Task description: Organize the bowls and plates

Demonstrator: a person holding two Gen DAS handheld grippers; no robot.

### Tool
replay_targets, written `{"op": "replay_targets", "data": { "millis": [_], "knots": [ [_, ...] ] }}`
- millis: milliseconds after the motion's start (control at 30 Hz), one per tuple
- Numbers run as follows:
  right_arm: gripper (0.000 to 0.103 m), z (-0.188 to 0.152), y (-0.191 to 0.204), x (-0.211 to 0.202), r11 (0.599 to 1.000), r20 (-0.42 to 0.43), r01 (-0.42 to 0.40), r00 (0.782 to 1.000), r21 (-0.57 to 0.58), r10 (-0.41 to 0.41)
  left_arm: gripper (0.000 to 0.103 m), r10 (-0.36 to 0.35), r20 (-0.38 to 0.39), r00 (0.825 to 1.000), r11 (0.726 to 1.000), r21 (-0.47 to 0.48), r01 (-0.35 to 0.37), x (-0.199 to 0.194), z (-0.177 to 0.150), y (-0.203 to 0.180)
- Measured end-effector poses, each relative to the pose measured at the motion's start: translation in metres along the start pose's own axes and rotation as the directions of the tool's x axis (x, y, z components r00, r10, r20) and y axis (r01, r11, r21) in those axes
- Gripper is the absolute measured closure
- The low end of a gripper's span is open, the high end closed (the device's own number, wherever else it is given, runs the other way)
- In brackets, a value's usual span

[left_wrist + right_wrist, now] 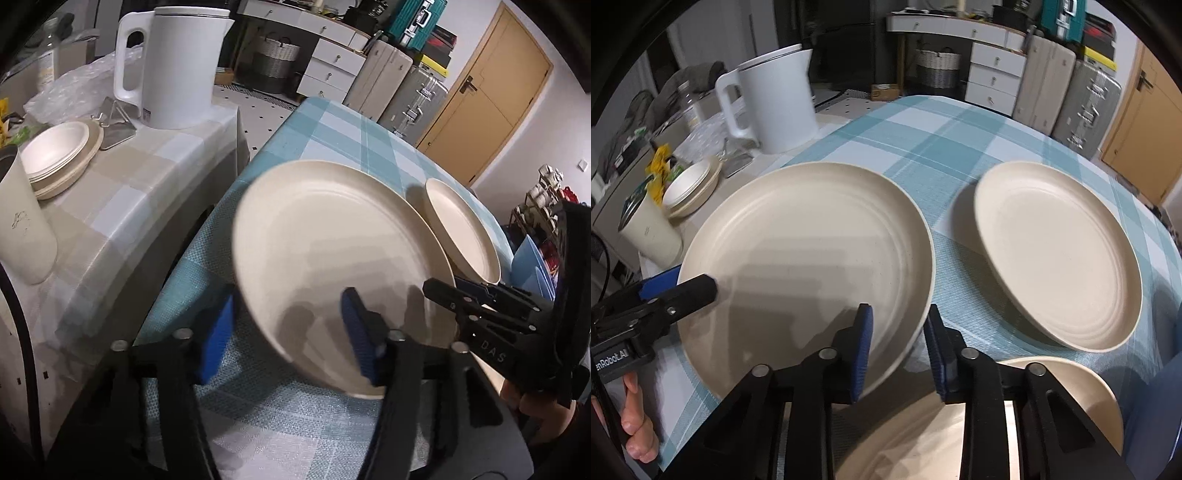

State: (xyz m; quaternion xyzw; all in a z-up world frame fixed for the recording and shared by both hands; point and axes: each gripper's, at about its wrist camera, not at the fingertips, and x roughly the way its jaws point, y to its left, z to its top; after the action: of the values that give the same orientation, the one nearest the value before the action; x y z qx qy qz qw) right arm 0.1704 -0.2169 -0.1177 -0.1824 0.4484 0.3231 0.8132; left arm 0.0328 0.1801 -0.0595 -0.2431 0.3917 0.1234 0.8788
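The blue-checked surface carried a second plate at right, while the big plate sat tilted above it, its rim straddled by both the left claw and right claw, each clamped on it.

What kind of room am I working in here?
Most likely a lived-in home room that doubles as dining and storage space. A white electric kettle stands on the beige checked side table, hard-shell suitcases line the far wall beside a white drawer unit, and there is a wooden door.
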Motion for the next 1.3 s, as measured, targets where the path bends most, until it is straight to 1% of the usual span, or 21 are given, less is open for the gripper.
{"op": "replay_targets", "data": {
  "millis": [100, 167, 233, 433, 767, 1033, 1300],
  "knots": [
    [0.079, 0.000, 0.004, -0.001, 1.000, 0.003, 0.016, 1.000, -0.020, -0.016, 0.060, 0.009, 0.001, 1.000, 1.000, 0.000, -0.009, 0.000, 0.000, 0.001],
    [0.079, -0.001, 0.003, -0.001, 1.000, 0.003, 0.013, 1.000, -0.016, -0.013, 0.069, 0.006, 0.000, 1.000, 1.000, -0.009, -0.006, -0.001, 0.002, 0.005],
    [0.079, -0.001, 0.004, -0.002, 1.000, 0.007, 0.014, 1.000, -0.011, -0.014, 0.073, 0.008, 0.000, 1.000, 1.000, -0.006, -0.008, -0.002, 0.002, 0.007],
    [0.079, -0.001, 0.004, -0.005, 1.000, 0.020, 0.020, 1.000, -0.010, -0.020, 0.074, 0.013, 0.001, 1.000, 1.000, 0.005, -0.013, -0.003, 0.003, 0.007],
    [0.079, -0.003, 0.000, -0.019, 1.000, 0.059, 0.031, 0.998, -0.003, -0.031, 0.074, 0.018, 0.037, 0.999, 0.999, 0.041, -0.020, -0.016, 0.005, -0.005],
    [0.079, -0.004, -0.002, -0.042, 0.999, 0.105, 0.042, 0.994, 0.012, -0.043, 0.074, -0.004, 0.067, 0.998, 0.998, 0.068, -0.001, -0.036, 0.006, -0.019],
    [0.079, -0.017, -0.017, -0.070, 0.997, 0.147, 0.057, 0.987, 0.049, -0.064, 0.074, -0.030, 0.082, 0.996, 0.992, 0.127, 0.020, -0.052, 0.000, -0.046]
  ]
}}
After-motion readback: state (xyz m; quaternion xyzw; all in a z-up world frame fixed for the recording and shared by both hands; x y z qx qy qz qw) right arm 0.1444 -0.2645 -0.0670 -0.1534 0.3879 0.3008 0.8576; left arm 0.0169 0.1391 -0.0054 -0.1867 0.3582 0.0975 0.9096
